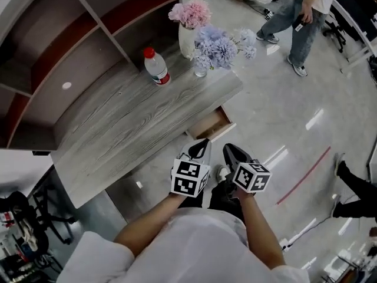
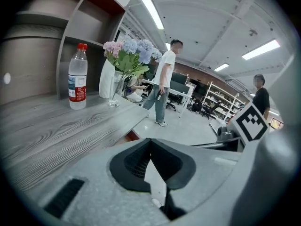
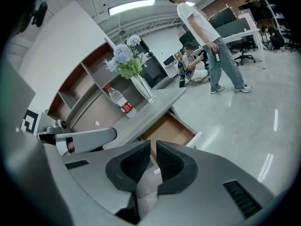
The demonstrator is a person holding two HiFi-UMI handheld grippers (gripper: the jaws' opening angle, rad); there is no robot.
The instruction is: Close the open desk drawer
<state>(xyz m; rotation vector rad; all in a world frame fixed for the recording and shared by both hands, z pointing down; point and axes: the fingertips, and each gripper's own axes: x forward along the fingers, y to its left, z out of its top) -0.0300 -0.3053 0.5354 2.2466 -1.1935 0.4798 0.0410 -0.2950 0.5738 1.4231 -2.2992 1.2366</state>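
The open light-wood desk drawer with a white front [image 1: 212, 124] is seen pulled out from under the right near edge of the grey wood-grain desk [image 1: 118, 122], over the glossy grey floor [image 1: 283, 117]. Its inside is shown bare in the right gripper view [image 3: 170, 129]; only a reddish-brown sliver of it is caught under the desk edge in the left gripper view [image 2: 130, 136].

The left gripper [image 1: 203, 141] and the right gripper [image 1: 228, 148] are held side by side, near to the person, both pointed forward and downward. The drawer lies just beyond their tips, on the far side, roughly between the two lines of aim. No contact with it is seen from either tool. In the right gripper view the drawer appears straight ahead, just above the jaw tips.

The left gripper [image 2: 149, 140] is seen with its jaws brought together at the tips, nothing between them. The right gripper [image 3: 153, 145] is likewise closed and empty, with only a thin slit left between its ribbed black pads.

On the far part of the desk top a clear plastic water bottle with a red cap and label [image 1: 156, 68] is stood upright. To its right are a white vase of pink flowers [image 1: 186, 40] and a glass vase of pale blue flowers [image 1: 215, 47]. A person in a white shirt and blue jeans [image 1: 297, 16] is seen standing on the floor at the far right.
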